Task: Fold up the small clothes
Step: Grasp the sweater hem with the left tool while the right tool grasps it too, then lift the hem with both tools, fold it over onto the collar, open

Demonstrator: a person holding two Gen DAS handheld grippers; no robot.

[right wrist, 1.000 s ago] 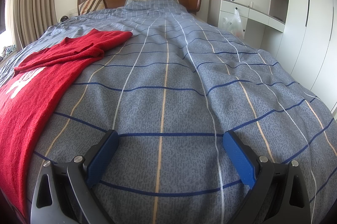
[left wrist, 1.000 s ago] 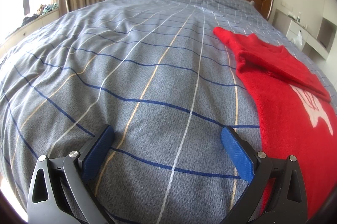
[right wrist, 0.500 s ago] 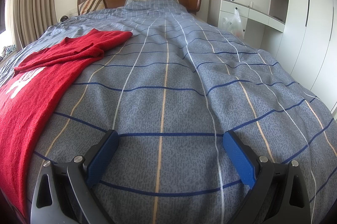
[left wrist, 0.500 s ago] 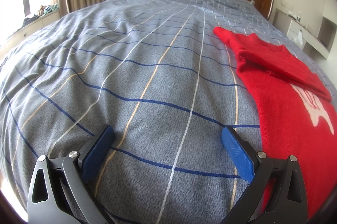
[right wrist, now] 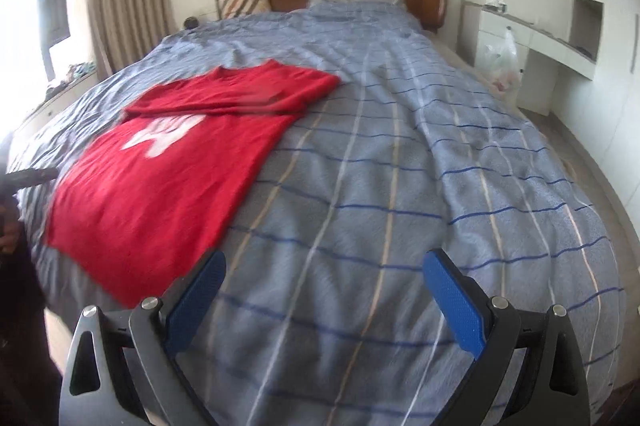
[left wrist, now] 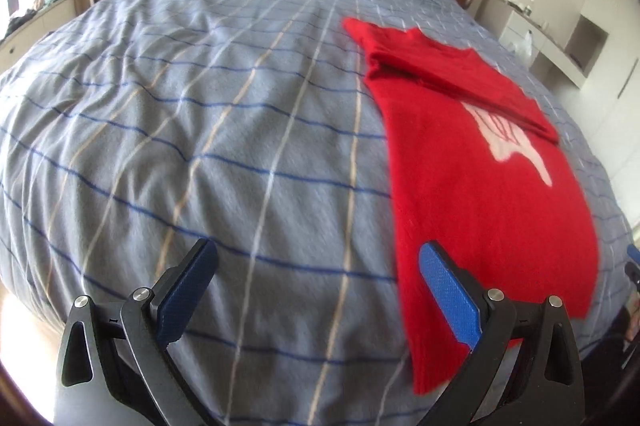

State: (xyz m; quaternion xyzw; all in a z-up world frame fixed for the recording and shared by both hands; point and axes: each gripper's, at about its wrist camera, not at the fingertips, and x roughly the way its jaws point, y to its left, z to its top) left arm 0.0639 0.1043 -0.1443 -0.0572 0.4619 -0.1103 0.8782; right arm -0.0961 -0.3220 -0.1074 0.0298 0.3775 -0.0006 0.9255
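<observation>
- The left tongs [left wrist: 316,290] are spread wide and hold nothing; they hang above the striped bedcover [left wrist: 208,145], with the right-hand pad just over the near left edge of the red shirt [left wrist: 492,209].
- The right tongs [right wrist: 324,298] are also spread wide and empty, above bare bedcover [right wrist: 400,193], with the red shirt [right wrist: 160,185] off to their left.
- The shirt lies flat near the foot of the bed, its bottom hem at the mattress edge and its top part already folded down over the chest.
- Risk 1, as I judge it: a pad coming down on the hem could pinch the bedcover along with the shirt, because the knit lies flush on soft bedding; the fold would then drag the cover up.
- Risk 2: grabbing only 1 layer at the folded top would let the finished fold slide open.
- Risk 3: the near hem sits at the mattress edge, so a pull toward the person could drag the shirt off the bed.
- Writing: a white print [right wrist: 164,135] shows on the chest, partly hidden by the fold and blurred; it may be a numeral, but I cannot read it. No brand or label is visible.
</observation>
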